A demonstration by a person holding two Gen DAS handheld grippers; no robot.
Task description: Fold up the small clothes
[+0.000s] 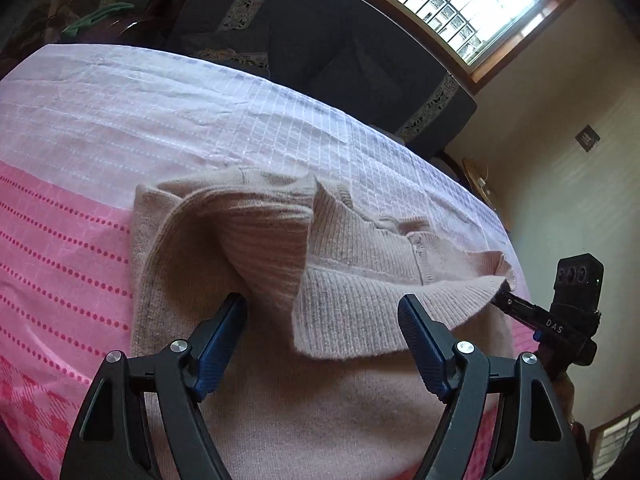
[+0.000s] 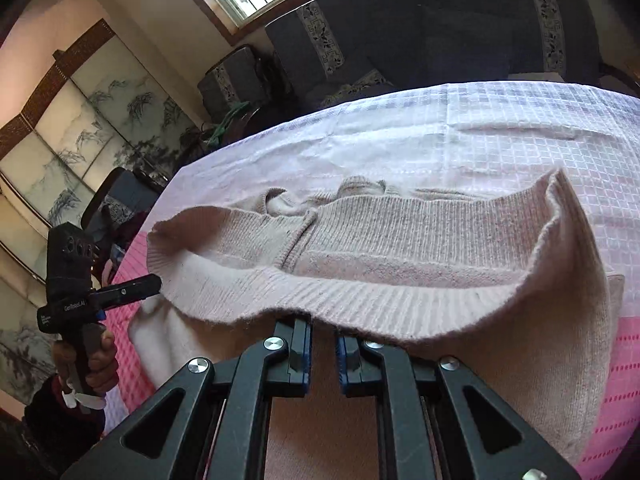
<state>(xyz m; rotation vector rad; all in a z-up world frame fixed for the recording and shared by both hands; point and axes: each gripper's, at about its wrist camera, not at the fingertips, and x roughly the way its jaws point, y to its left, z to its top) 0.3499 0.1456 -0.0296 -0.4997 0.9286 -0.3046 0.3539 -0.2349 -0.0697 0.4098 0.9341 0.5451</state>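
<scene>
Task item: a pale pink knit sweater (image 1: 360, 300) lies on the pink-and-white checked cloth (image 1: 120, 120). Its body is spread flat under both tools, and its ribbed hem (image 2: 320, 300) is raised off the body in a long, sagging flap.

Left gripper (image 1: 322, 312): the jaws are spread wide with nothing between the pads. The near corner of the flap hangs just ahead of them and between them. In the right wrist view this tool's tip sits at the left end of the hem, and we cannot confirm contact there.

Right gripper (image 2: 322, 332): the jaws are almost together, with a narrow slit left. The hem ribbing lies across the fingertips. We cannot tell whether the knit is actually pinched.

Step in hand, as we judge it: carrying the hem up toward the neckline for a bottom-to-top fold.
- We should close the left jaws on the ribbing itself, taking both layers, before any carrying.
- The two tools should stay level and apart so the hem is taut; the present sag would lay a crooked crease.
- We carry low and lay the flap down flat, then release.

Pose: both tools point forward along the cloth and tilt slightly down. The left hand (image 2: 100, 364) grips its handle upright at the cloth's edge.
</scene>
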